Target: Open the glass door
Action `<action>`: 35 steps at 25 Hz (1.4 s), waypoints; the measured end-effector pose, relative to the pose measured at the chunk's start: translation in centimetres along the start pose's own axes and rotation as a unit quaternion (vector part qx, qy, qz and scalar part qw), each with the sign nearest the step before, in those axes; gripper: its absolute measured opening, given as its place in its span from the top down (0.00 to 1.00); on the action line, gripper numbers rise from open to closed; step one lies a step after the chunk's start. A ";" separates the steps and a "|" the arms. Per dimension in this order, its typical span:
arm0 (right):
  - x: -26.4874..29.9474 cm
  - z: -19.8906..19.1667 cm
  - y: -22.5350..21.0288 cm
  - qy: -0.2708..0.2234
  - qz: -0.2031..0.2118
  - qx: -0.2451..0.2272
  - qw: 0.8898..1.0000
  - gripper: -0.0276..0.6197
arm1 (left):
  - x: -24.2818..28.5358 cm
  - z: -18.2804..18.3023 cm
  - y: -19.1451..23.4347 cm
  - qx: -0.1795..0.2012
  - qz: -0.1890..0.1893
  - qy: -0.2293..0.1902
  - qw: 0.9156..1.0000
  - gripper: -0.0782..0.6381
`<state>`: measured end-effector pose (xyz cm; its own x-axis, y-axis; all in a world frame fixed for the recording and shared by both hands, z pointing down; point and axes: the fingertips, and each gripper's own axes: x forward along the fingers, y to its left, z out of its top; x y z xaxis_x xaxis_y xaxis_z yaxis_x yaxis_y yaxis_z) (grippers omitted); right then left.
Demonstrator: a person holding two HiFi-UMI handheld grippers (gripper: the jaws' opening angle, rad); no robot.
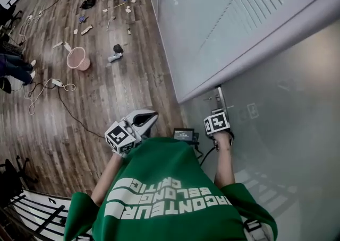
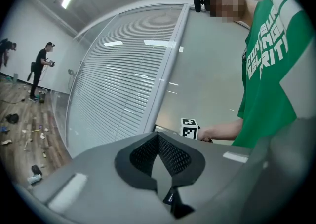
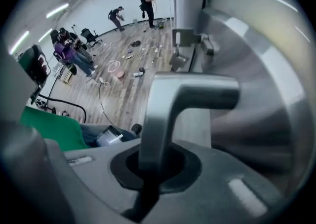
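- left gripper (image 1: 144,119): jaws together on nothing (idle, by the look of it), held near the person's front, well apart from the glass door (image 1: 287,128).
- right gripper (image 3: 157,166): jaws closed on the door handle (image 3: 165,114), whose grip runs along the jaws' own line, then bends right into the door.
- The handle sits at the door's left edge, just beside the frame (image 1: 255,49), so the right hand is nearer and probably swings the door.

Right gripper (image 3: 148,168) jaws clamped on metal door handle (image 3: 165,112).
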<state>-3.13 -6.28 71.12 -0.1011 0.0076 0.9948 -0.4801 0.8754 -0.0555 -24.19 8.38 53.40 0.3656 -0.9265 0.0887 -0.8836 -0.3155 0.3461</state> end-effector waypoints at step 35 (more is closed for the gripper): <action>2.9 5.4 -4.6 -0.304 -0.034 -0.053 0.951 0.97 | 0.9 -0.8 1.8 0.003 0.031 0.009 0.999 0.87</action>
<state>-5.96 -12.90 73.75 -0.5735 -0.3027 0.7612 -0.4159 0.9082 0.0479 -25.17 7.12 54.86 0.3158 -0.9403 0.1265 -0.9060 -0.2593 0.3345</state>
